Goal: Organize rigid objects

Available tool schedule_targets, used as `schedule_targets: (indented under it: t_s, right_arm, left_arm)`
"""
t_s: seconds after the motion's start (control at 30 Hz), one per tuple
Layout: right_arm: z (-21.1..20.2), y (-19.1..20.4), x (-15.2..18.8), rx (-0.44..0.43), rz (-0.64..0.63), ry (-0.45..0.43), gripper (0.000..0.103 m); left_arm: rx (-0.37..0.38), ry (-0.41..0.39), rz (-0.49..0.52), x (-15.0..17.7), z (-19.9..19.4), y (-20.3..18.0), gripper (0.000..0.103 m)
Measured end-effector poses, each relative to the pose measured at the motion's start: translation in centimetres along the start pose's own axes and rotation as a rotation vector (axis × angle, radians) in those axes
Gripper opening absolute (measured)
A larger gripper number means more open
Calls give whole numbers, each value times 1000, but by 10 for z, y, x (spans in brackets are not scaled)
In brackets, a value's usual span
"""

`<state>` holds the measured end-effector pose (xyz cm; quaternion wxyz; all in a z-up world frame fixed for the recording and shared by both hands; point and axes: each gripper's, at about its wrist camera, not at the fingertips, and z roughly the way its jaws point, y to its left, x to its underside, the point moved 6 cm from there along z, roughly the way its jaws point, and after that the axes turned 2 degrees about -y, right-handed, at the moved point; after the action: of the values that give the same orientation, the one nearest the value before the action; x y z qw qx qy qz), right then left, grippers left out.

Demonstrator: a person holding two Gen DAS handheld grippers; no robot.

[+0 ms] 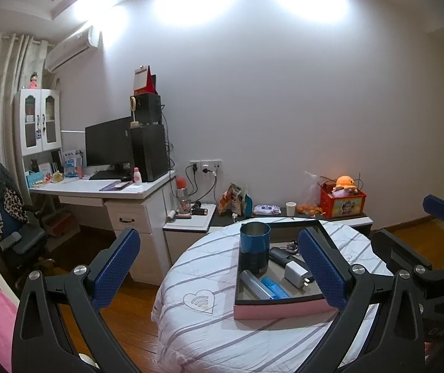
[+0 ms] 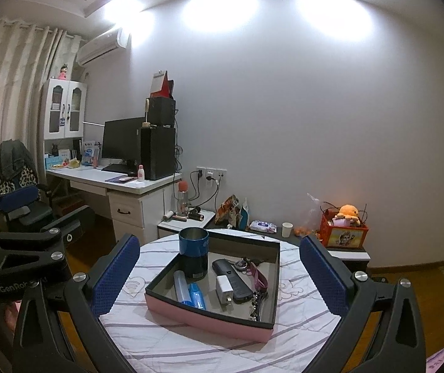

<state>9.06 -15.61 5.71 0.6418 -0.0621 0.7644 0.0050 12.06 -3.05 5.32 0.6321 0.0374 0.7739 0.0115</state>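
Both tools hover empty above the round counter [image 2: 191, 348] with its striped cloth: the left gripper [image 1: 219, 267] has its jaws spread wide, and the right gripper [image 2: 219, 275] likewise stands well apart, neither touching anything. Judged from this, the step in hand is an approach or a check of the pink-walled tray [image 2: 203, 314], which sits near the counter's middle. To do it well, either gripper should come down vertically inside the tray walls, close across the narrow axis of one item only, and lift clear before travelling, since the contents lie close together. Contents, left to right in the right wrist view: a grey tube [image 2: 181, 286] and a blue tube [image 2: 197, 295] lying side by side, touching; an upright blue-and-black cup [image 2: 193, 255] in the far left corner, apparently empty; a white plug adapter [image 2: 224, 289] against a black remote-like device [image 2: 231, 279]; keys on a purple strap [image 2: 257, 275] along the right wall.
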Motion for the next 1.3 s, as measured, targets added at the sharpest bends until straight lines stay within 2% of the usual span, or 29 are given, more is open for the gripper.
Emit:
schedule_targets:
  t_s: [0.77,1.13,1.3]
  right_arm:
    - [6,-22,8,32,19,55,103]
    - [24,-47,21,31,57,120,103]
    - [33,-56,28,39,65,150,103]
  left_arm:
    - [30,31,13,9,22,-22,103]
    - [78,109,30,16,49,-44,103]
    - [75,131,57,21,62,-57,103]
